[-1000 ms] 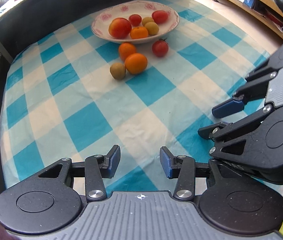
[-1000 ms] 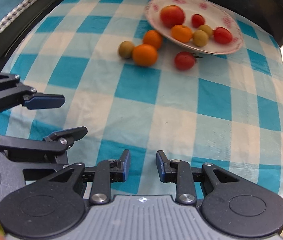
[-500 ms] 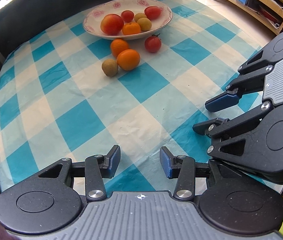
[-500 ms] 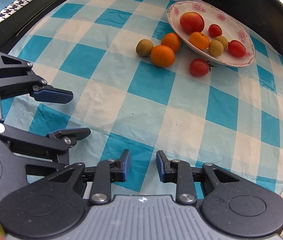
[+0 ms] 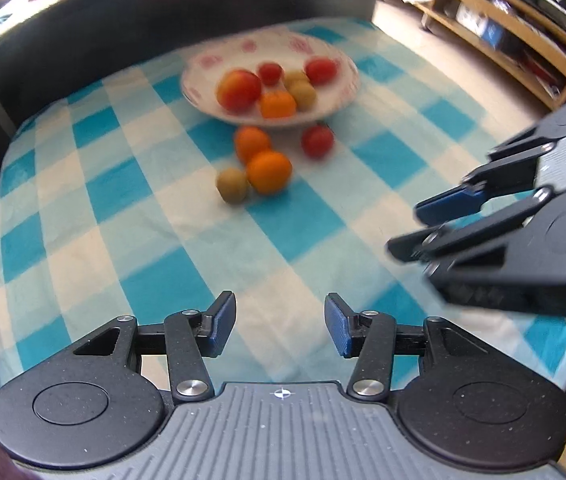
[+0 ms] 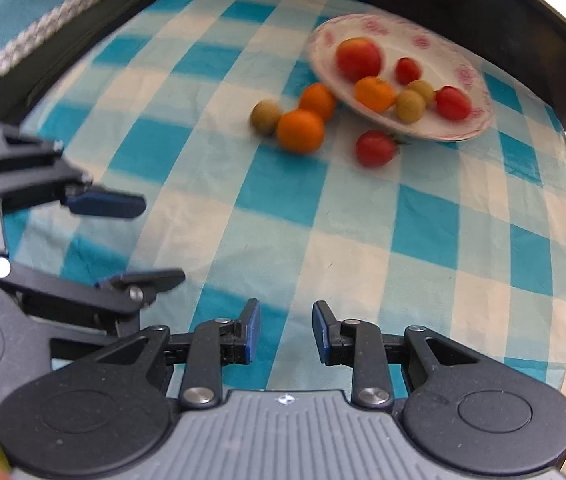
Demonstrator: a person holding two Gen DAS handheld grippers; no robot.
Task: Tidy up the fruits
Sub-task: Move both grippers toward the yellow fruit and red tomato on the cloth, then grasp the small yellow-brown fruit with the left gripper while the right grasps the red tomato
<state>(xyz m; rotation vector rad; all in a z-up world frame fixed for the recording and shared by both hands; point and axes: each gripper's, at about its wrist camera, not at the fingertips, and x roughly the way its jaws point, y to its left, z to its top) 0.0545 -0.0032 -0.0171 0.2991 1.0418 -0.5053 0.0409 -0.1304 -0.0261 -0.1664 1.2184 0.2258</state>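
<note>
A white floral bowl [image 5: 335, 92] [image 6: 467, 128] stands at the far side of a blue-and-white checked tablecloth [image 5: 171, 236] and holds several fruits: a red apple [image 5: 239, 90], an orange, small green fruits and red tomatoes. In front of the bowl, on the cloth, lie two oranges [image 5: 269, 171] [image 6: 300, 130], a green-brown fruit [image 5: 233, 184] [image 6: 265, 116] and a tomato [image 5: 317, 141] [image 6: 375, 147]. My left gripper [image 5: 280, 324] is open and empty, near the front of the cloth. My right gripper [image 6: 286, 331] is open and empty, beside it on the right.
A dark sofa back [image 5: 163, 12] borders the far side of the table. Wooden shelves [image 5: 503, 20] stand at the right over a pale floor. A teal cushion with woven trim [image 6: 23, 20] lies at the left.
Both grippers have moved forward over the cloth toward the fruits, which look nearer and blurred by the motion. Both stay open. No fruit has moved.
</note>
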